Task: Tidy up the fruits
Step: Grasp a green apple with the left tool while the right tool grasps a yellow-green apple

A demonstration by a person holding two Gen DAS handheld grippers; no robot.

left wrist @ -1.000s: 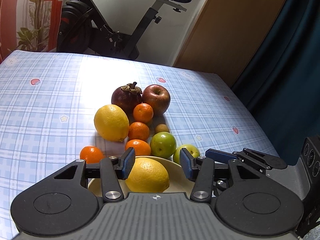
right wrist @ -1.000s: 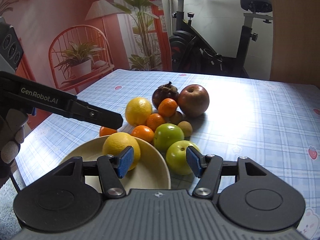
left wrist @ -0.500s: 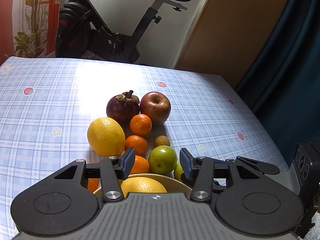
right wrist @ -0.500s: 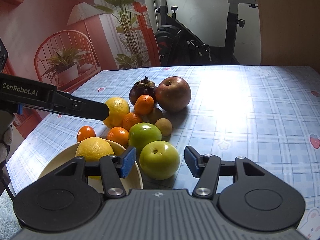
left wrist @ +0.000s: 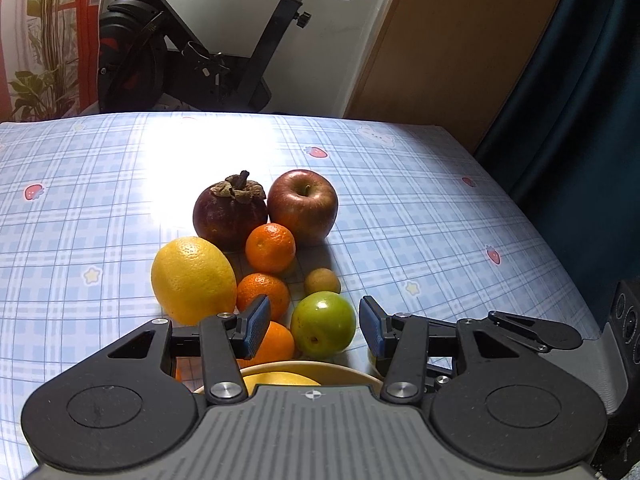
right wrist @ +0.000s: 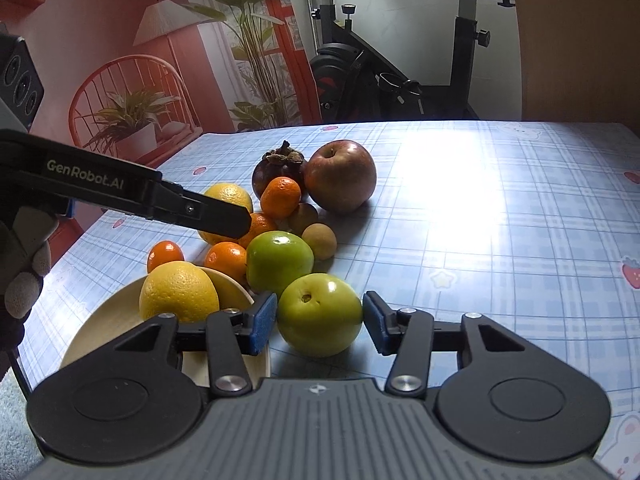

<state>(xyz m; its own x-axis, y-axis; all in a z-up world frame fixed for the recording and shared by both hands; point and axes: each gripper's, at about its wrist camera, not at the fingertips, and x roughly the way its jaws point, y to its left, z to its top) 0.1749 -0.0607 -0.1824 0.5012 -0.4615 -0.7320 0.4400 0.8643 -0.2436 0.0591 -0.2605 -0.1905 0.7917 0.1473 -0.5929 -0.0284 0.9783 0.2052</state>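
Observation:
A cream bowl (right wrist: 104, 320) holds one yellow orange (right wrist: 178, 292); its rim shows in the left wrist view (left wrist: 320, 368). My right gripper (right wrist: 319, 322) is open around a green apple (right wrist: 320, 320) on the table beside the bowl; both pads stand close to its sides. My left gripper (left wrist: 314, 326) is open and empty above the bowl, with a second green apple (left wrist: 323, 323) beyond its pads. A lemon (left wrist: 193, 280), several mandarins (left wrist: 270, 247), a mangosteen (left wrist: 230, 210), a red apple (left wrist: 303, 204) and a small brown fruit (left wrist: 322, 281) lie clustered behind.
The table has a blue plaid cloth (right wrist: 500, 220). An exercise bike (left wrist: 192, 52) stands behind it, a dark curtain (left wrist: 580, 80) to the right. The left gripper's arm (right wrist: 120, 192) crosses the right wrist view over the fruit pile.
My right gripper has moved forward and right so the near green apple sits between its pads. My left gripper has drawn back and risen; the bowl has slid under its body.

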